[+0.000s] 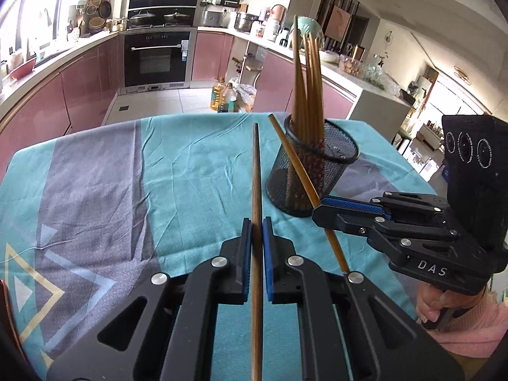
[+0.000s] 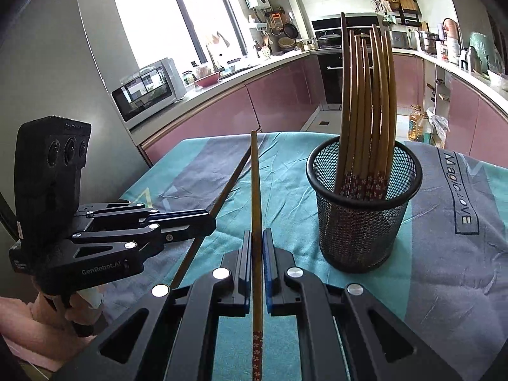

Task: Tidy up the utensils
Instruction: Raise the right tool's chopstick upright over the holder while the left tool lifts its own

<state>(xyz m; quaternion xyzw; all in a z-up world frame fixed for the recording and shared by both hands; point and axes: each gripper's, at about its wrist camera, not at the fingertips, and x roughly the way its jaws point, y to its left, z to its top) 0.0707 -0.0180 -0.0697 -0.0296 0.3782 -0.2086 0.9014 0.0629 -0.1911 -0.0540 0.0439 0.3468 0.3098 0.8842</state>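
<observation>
Chopsticks are the job here: a bundle of them (image 2: 365, 111) already stands in the black mesh cup (image 2: 362, 209), which sits on the desk (image 2: 444, 254) at about 2 o'clock from the right gripper (image 2: 257, 244) and about 1 o'clock from the left gripper (image 1: 257, 231).

Each gripper carries one more stick. The left gripper's jaws are closed almost fully on a dark brown chopstick (image 1: 256, 190) that runs straight ahead toward 12 o'clock, clear of the cloth. The right gripper's jaws are likewise nearly closed on a lighter chopstick (image 2: 256, 197), whose flower-patterned end points back toward the camera. In the left view that lighter stick slants up toward 11 o'clock, its tip just beside the cup's rim.

What could go wrong, as I judge it: both sticks are pinched across a narrow round shaft, so either may pivot or slide out when tipped upright. The cup looks light and is already crowded; a tip catching its rim or pushing against the standing bundle could knock it over. The two grippers are near each other, and their sticks could cross and clash if both move to the cup together.
</observation>
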